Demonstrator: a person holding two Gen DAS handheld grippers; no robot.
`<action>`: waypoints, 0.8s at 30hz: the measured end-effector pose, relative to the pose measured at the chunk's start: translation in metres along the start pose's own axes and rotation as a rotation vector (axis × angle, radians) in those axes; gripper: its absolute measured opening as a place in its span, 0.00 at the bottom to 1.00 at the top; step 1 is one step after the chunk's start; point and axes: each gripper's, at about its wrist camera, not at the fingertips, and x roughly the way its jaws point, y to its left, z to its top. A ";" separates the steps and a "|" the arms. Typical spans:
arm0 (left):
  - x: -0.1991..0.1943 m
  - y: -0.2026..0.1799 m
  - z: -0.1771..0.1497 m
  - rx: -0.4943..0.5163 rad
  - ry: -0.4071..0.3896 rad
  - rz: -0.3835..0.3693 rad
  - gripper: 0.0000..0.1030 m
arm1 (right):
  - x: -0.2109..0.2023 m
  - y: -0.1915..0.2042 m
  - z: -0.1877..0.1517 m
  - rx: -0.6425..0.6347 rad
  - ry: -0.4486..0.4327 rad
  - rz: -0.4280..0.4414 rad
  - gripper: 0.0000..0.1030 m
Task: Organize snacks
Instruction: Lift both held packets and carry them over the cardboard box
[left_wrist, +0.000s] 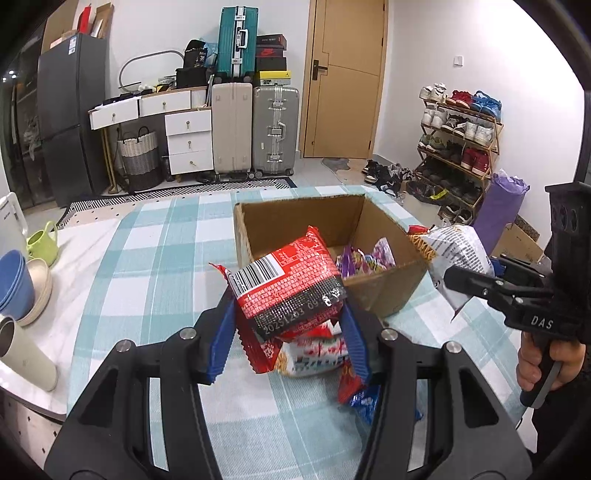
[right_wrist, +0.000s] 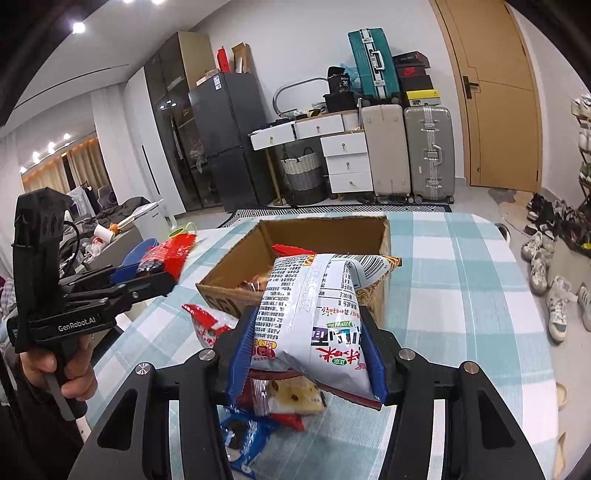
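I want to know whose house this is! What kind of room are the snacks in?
Probably someone's home, a living or dining room near the front door. Stacked suitcases, a full shoe rack and a fridge stand behind the checked table.

open box (left_wrist: 332, 218) top free to drop into; purple packs (left_wrist: 364, 260) on its floor. snack pile (left_wrist: 317, 354) blocks counter (left_wrist: 155, 280) near box. bowls (left_wrist: 22, 284) and cups (left_wrist: 26, 354) crowd left edge.
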 end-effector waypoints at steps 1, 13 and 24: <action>0.002 -0.001 0.003 -0.004 0.001 -0.004 0.48 | 0.003 -0.001 0.002 -0.004 -0.001 0.001 0.51; 0.047 -0.021 0.034 0.003 0.006 0.009 0.48 | 0.035 0.001 0.028 -0.062 0.010 0.021 0.51; 0.101 -0.038 0.054 0.032 0.050 0.011 0.48 | 0.067 -0.017 0.035 -0.066 0.040 -0.027 0.51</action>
